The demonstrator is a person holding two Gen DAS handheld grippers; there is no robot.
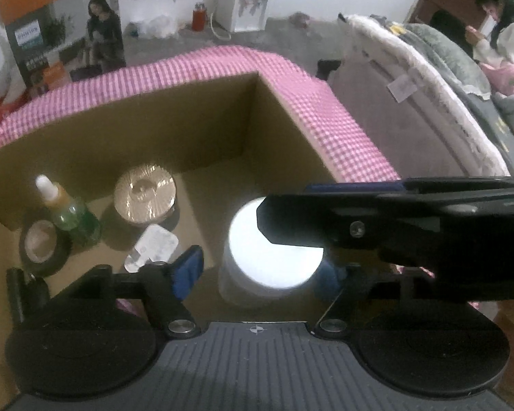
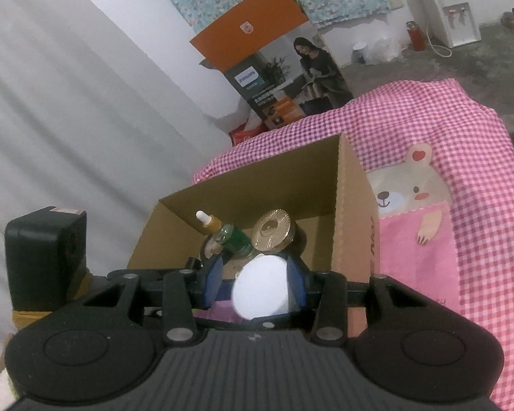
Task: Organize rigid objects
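An open cardboard box (image 1: 85,126) (image 2: 243,191) stands on a pink checked cloth. Inside it are a green dropper bottle (image 1: 68,210) (image 2: 234,236), a gold-lidded jar (image 1: 144,195) (image 2: 272,229), a roll of black tape (image 1: 41,248) and a small white packet (image 1: 154,246). A white-lidded jar (image 1: 274,250) (image 2: 262,287) is in the box between both grippers. My left gripper (image 1: 257,267) is open around the jar. My right gripper (image 2: 253,286) has its blue pads on either side of the jar's lid, and it also shows in the left wrist view (image 1: 394,219), reaching in from the right.
The pink checked cloth (image 2: 462,157) with a bear pocket covers the table. A Philips carton (image 2: 274,75), a water dispenser (image 1: 243,3) and a red flask (image 1: 198,17) stand on the floor behind. A bed (image 1: 428,78) and a seated person (image 1: 500,24) are at right.
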